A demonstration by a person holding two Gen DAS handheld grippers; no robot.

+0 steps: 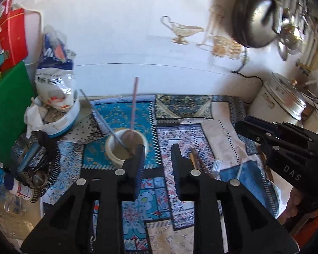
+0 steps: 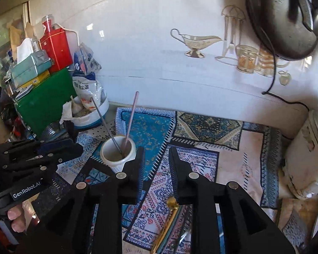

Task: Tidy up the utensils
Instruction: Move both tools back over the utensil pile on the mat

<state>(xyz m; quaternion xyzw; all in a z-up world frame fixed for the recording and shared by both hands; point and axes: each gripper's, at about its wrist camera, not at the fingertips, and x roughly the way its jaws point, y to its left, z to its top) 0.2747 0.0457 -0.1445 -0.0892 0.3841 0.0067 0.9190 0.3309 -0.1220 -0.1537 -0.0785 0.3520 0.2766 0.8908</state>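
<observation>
From the left wrist, the left gripper (image 1: 156, 158) hung open and empty beside the white cup (image 1: 126, 146), which already held a pink straw (image 1: 134, 105) and a metal rod (image 1: 103, 120). Loose utensils (image 1: 216, 166) lay on the patterned tabletop (image 1: 180, 201), likely next.

From the right wrist, the right gripper (image 2: 155, 160) was open over a gold-handled utensil (image 2: 169, 218); a rice cooker (image 2: 307, 158) crowded the right.

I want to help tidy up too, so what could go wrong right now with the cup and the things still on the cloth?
The white cup already holds a pink stick and a grey one, both leaning out. Another utensil dropped in might knock them, or tip the cup.

The left gripper is open with one finger right beside the cup, so it could bump it.

The clear fork nearly vanishes against the patterned cloth, so it could be missed.
</observation>
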